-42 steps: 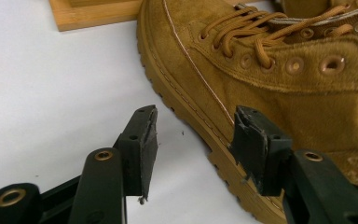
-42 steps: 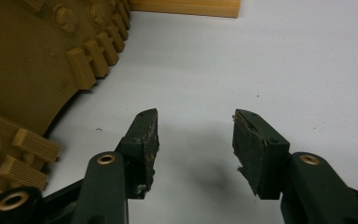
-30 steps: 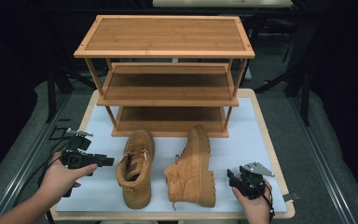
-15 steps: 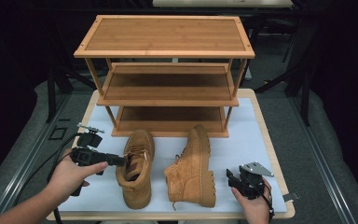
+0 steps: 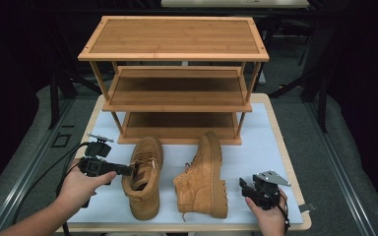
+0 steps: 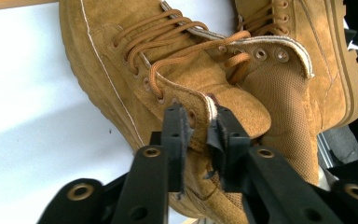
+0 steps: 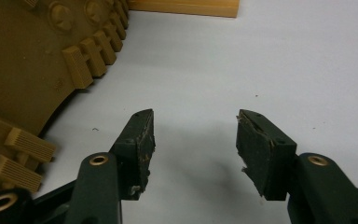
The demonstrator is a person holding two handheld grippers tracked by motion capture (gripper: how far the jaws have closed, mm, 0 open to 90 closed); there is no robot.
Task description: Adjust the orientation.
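Two tan suede lace-up boots lie at the lower middle of the high view on the pale blue mat, just in front of the wooden rack's bottom shelf; the left boot (image 5: 142, 179) stands upright on its sole, toe toward the rack, its collar open toward the bottom of the frame, laces threaded through metal eyelets. The right boot (image 5: 204, 177) lies tipped on its side just beside it, apart, its lugged tan sole facing the right of the frame.
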